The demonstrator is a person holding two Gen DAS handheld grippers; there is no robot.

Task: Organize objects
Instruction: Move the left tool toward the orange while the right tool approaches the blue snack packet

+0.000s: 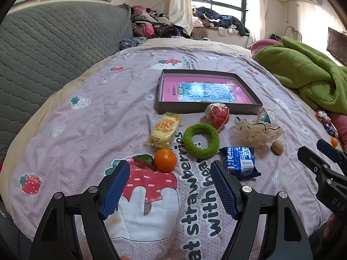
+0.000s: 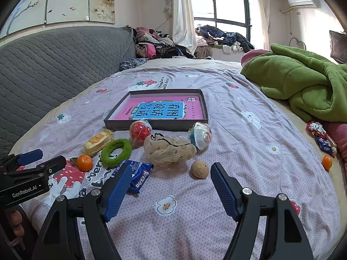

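while both grippers tilt down toward the bed (image 1: 97, 99), the left gripper (image 1: 170, 186) hangs with jaws wide and empty just short of the orange (image 1: 165, 160), and the right gripper (image 2: 167, 186) hangs likewise, jaws apart and empty, near the walnut (image 2: 199, 169) and blue packet (image 2: 136, 176). the snacks, green ring (image 2: 116, 153) and cream bag (image 2: 169, 151) lie in front of the box (image 2: 155, 127), outside it. fingers (image 2: 16, 223) show at the right view's left edge, cut off. small wrappers (image 2: 321, 137) by the green blanket (image 2: 303, 86) are hard to make out.
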